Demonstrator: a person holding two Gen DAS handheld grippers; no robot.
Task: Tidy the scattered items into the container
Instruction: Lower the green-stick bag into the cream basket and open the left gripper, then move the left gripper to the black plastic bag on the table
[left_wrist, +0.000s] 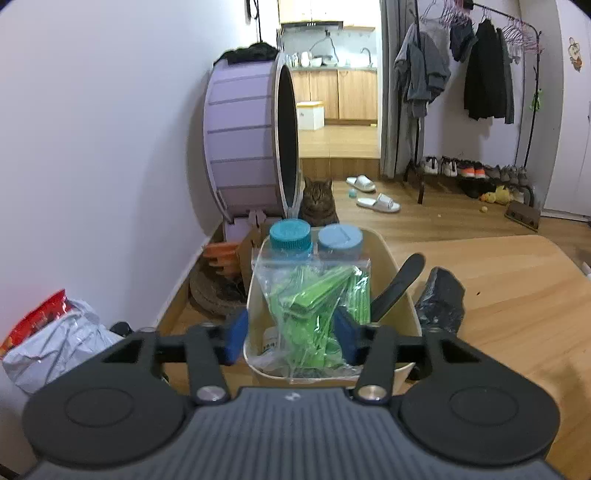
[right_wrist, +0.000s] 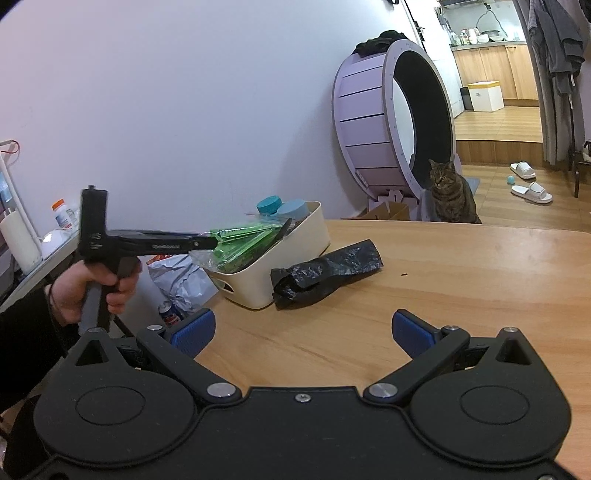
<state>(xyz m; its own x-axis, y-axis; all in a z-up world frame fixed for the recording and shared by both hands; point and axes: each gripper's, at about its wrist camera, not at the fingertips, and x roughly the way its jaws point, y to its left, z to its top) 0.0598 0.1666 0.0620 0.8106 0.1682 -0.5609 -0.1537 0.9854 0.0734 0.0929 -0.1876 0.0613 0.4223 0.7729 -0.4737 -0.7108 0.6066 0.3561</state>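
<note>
**Inspector A:** Starting at the far left of the right wrist view: a hand (right_wrist: 88, 291) grips the handle of the left gripper (right_wrist: 207, 240), which reaches out over the cream container (right_wrist: 295, 254). What does its own camera show?

**Inspector B:** In the left wrist view the left gripper (left_wrist: 291, 334) has its blue pads on either side of a clear bag of green items (left_wrist: 317, 310). The pads sit against the plastic, but whether they press it or merely flank it cannot be told. The bag stands inside the container (left_wrist: 402, 284), its lower end hanging over the near rim.

**Inspector A:** Other contents?

**Inspector B:** Two jars with blue lids, one teal (left_wrist: 290, 232) and one paler (left_wrist: 340, 238), stand at the far end. A black spoon-like handle (left_wrist: 400, 284) leans against the right wall, tilted up and outward.

**Inspector A:** Moving right along the wooden table (right_wrist: 461, 295)?

**Inspector B:** A crumpled black plastic bag (right_wrist: 325, 273) lies on the tabletop just beside the container's right wall, touching or nearly so. It is outside the container.

**Inspector A:** And the right gripper (right_wrist: 303, 332)?

**Inspector B:** Fingers spread wide apart, nothing between them, held above the near part of the table, short of the black bag.

**Inspector A:** Beyond the table?

**Inspector B:** A tabby cat (right_wrist: 450, 195) sits on the floor beside a lilac exercise wheel (right_wrist: 373, 122), facing the cameras.
</note>
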